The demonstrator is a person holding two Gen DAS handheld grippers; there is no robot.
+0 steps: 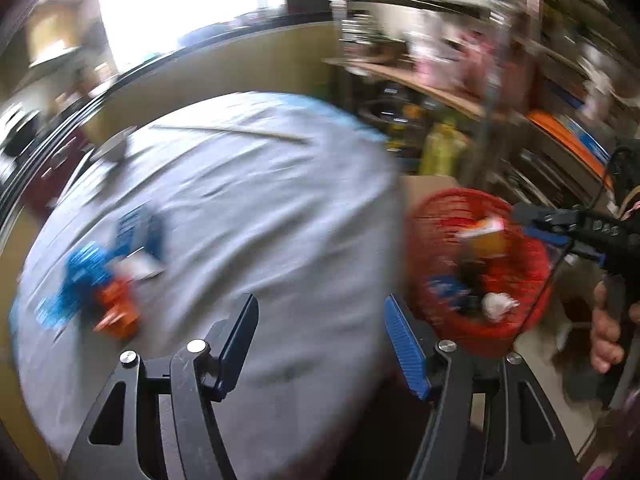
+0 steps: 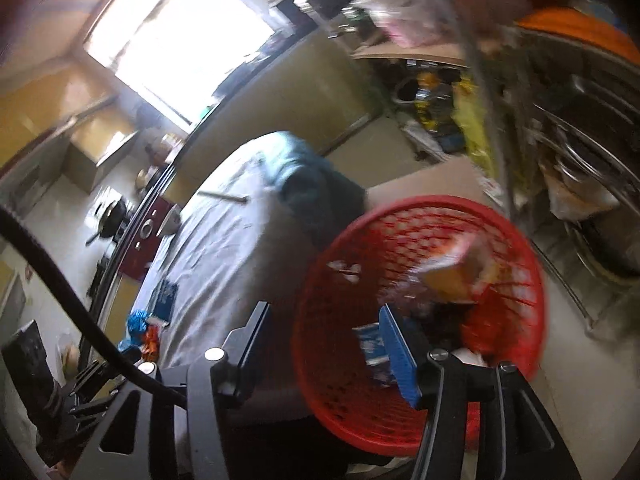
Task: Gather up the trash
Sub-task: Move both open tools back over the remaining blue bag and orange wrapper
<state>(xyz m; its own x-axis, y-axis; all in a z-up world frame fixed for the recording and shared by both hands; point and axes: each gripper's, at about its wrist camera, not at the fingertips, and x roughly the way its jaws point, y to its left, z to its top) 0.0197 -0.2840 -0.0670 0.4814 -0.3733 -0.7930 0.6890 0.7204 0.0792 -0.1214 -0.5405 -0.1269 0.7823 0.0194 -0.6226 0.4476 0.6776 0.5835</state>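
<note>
On the grey-clothed table (image 1: 248, 216) lie a blue wrapper (image 1: 82, 276), an orange wrapper (image 1: 118, 308) and a blue-and-white packet (image 1: 138, 236), all at the left. My left gripper (image 1: 322, 336) is open over the table's near edge, with nothing between its fingers. Beside the table stands a red mesh basket (image 2: 320, 392). It holds an orange-yellow packet (image 2: 460, 272), a blue-and-white packet (image 2: 372, 344) and a white crumpled paper (image 1: 496, 304). My right gripper (image 2: 324, 344) hangs open and empty at the basket's rim. It also shows in the left wrist view as the right gripper (image 1: 532, 222) over the basket.
A thin stick (image 1: 232, 130) lies across the far part of the table. Cluttered shelves (image 1: 460, 92) stand behind the basket, with a cardboard box (image 2: 432, 184) between them. A hand (image 1: 608, 332) grips the right tool. A black cable (image 2: 52, 272) crosses the right wrist view. Both views are blurred.
</note>
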